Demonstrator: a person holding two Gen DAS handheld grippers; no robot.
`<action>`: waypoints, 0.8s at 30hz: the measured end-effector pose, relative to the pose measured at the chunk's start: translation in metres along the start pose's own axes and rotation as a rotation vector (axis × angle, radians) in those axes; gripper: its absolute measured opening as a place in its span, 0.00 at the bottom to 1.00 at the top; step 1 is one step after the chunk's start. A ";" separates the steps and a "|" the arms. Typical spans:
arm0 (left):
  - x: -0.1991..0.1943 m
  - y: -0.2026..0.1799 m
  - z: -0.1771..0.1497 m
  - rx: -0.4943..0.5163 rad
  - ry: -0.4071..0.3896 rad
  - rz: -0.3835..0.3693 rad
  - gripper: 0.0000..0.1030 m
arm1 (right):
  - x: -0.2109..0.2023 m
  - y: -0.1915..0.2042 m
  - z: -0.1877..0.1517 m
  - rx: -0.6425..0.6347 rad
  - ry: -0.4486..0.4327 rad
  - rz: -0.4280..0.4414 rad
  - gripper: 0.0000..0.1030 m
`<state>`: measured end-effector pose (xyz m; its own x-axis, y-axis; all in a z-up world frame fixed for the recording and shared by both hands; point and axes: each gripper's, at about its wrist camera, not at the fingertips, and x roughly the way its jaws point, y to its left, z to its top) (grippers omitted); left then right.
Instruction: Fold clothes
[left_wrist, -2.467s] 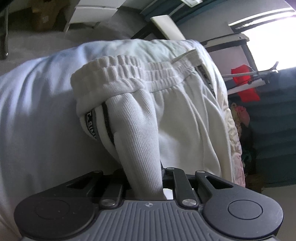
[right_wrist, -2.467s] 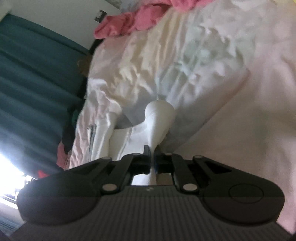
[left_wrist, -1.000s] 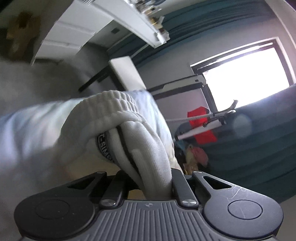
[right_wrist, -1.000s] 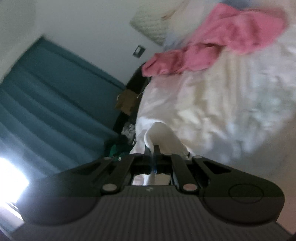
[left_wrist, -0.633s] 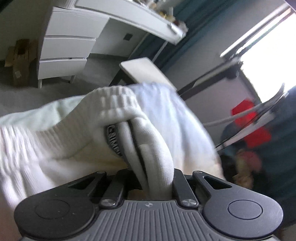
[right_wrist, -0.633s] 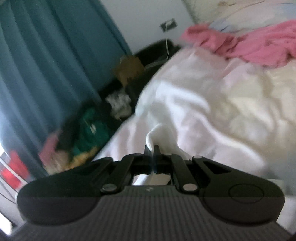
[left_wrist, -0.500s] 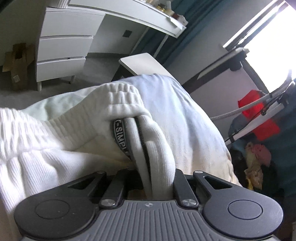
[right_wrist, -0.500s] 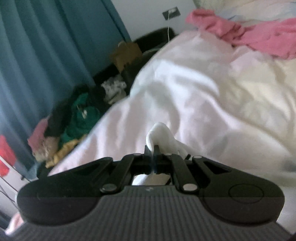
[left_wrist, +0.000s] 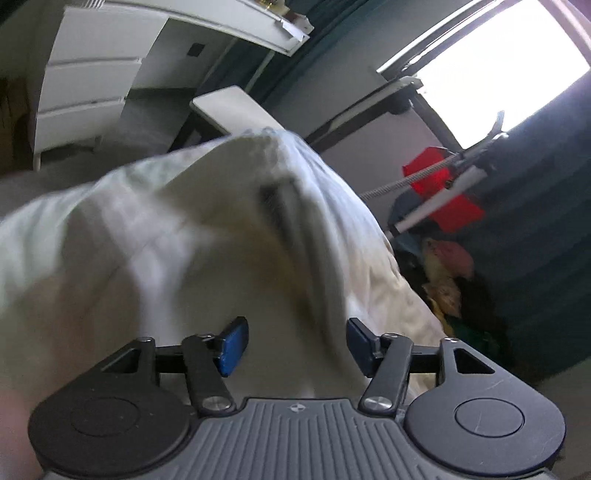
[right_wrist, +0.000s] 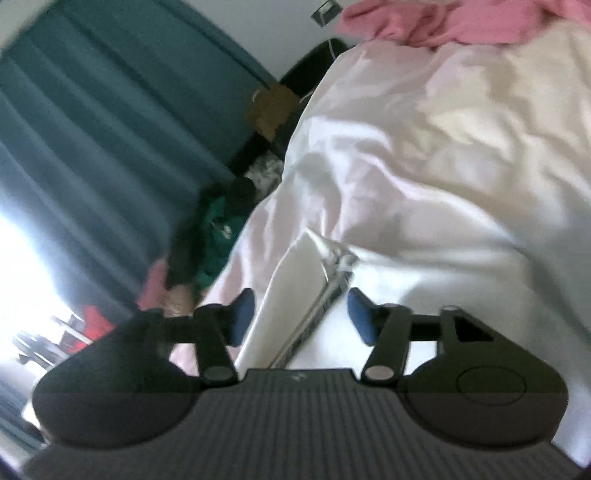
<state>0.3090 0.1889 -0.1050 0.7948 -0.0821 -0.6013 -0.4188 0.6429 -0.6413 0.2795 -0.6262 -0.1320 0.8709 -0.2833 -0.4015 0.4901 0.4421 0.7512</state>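
White sweatpants (left_wrist: 207, 236) with a dark side stripe lie folded on the bed, filling the left wrist view, blurred by motion. My left gripper (left_wrist: 295, 345) is open, its blue pads apart, with the cloth lying loose between them. In the right wrist view the folded edge of the sweatpants (right_wrist: 295, 295) with its striped trim lies between the open fingers of my right gripper (right_wrist: 301, 314). Neither gripper grips the cloth.
The bed has a white sheet (right_wrist: 443, 184) with a pink garment (right_wrist: 461, 22) at its far end. Teal curtains (right_wrist: 92, 129) and a pile of clothes (right_wrist: 218, 221) are beside the bed. A white drawer unit (left_wrist: 85, 88), a small table (left_wrist: 232, 110) and a red object (left_wrist: 439, 188) stand beyond.
Both grippers have opened and let go of the sweatpants, which they held pinched half a second ago. The cloth now lies on the bed.
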 end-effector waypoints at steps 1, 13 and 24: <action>-0.011 0.007 -0.009 -0.005 0.009 -0.011 0.64 | -0.013 -0.007 -0.005 0.037 0.023 0.021 0.64; -0.052 0.067 -0.050 -0.224 0.021 0.014 0.66 | -0.058 -0.041 -0.065 0.261 0.389 0.158 0.64; -0.015 0.069 -0.034 -0.192 -0.164 0.065 0.55 | 0.024 -0.031 -0.072 0.124 0.276 0.150 0.54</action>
<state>0.2533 0.2091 -0.1565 0.8175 0.0898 -0.5689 -0.5348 0.4848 -0.6921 0.2881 -0.5857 -0.2026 0.9182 0.0258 -0.3953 0.3622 0.3494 0.8641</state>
